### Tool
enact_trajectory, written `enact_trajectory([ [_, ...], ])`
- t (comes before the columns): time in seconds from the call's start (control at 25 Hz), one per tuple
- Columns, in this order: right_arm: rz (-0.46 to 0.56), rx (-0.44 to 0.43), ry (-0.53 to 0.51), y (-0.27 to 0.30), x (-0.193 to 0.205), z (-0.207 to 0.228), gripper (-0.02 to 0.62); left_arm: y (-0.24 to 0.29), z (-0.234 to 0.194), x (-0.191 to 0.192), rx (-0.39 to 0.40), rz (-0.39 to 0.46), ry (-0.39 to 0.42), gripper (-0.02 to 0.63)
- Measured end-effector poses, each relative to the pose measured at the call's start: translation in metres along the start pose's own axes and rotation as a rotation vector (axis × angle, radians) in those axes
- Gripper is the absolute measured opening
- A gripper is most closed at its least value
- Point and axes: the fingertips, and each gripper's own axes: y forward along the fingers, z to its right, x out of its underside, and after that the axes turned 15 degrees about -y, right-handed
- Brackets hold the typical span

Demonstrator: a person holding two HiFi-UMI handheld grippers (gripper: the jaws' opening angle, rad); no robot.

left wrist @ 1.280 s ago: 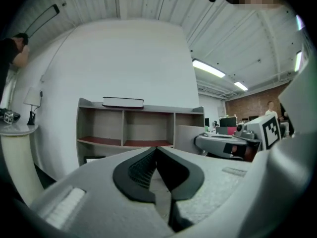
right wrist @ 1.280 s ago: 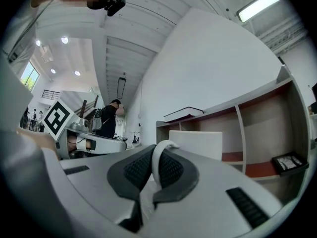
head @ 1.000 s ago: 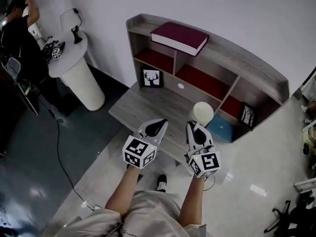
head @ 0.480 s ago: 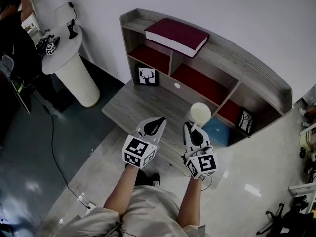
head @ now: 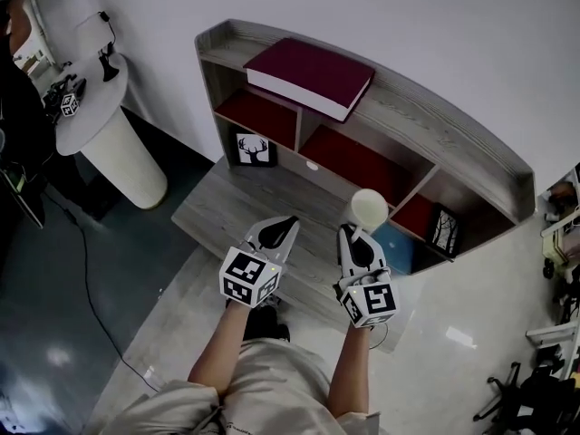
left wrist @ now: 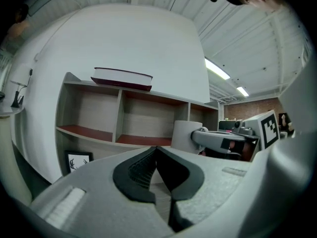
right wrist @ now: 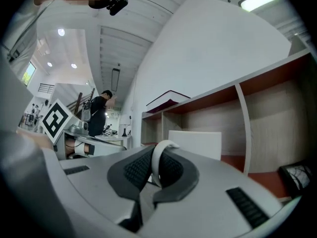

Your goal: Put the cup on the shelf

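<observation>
A white cup (head: pixel 370 208) hangs over the desk in front of the grey wooden shelf (head: pixel 435 127). My right gripper (head: pixel 356 233) is shut on the cup's handle (right wrist: pixel 158 158), and the cup body (right wrist: pixel 195 144) shows just beyond the jaws, before a red-floored compartment. My left gripper (head: pixel 284 224) sits beside it on the left, shut with nothing between its jaws (left wrist: pixel 156 150). From the left gripper view, the cup (left wrist: pixel 185 135) is at the right, level with the lower shelf board. A dark red book (head: pixel 308 71) lies on the shelf top.
A framed deer picture (head: pixel 255 149) stands in the lower left compartment, another frame (head: pixel 441 229) and a blue box (head: pixel 396 247) at the lower right. A round white pedestal table (head: pixel 100 143) and a person stand at the far left. The desk surface (head: pixel 231 211) lies below the grippers.
Both grippers have moved forward toward the shelf, the right one carrying the cup with it. The shelf sits closer and further left in the head view.
</observation>
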Motion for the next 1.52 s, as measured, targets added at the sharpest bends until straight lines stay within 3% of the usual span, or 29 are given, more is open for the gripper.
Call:
enact_trajectory([
  [0.56,-0.065,0.129,-0.051,0.072,0.015,0.083,0.015,0.101,-0.013,-0.040,0.200,-0.052,0.056,0.011],
  [0.76,-0.086,0.155,-0.048,0.096,0.027,0.102,0.015,0.126,-0.023,-0.049,0.237,-0.064,0.066,0.011],
  [1.12,-0.111,0.157,-0.012,0.131,0.041,0.107,0.015,0.139,-0.052,-0.066,0.250,-0.075,0.071,0.011],
  [1.52,-0.121,0.134,-0.030,0.139,0.046,0.098,0.015,0.147,-0.056,-0.056,0.304,-0.083,0.072,0.011],
])
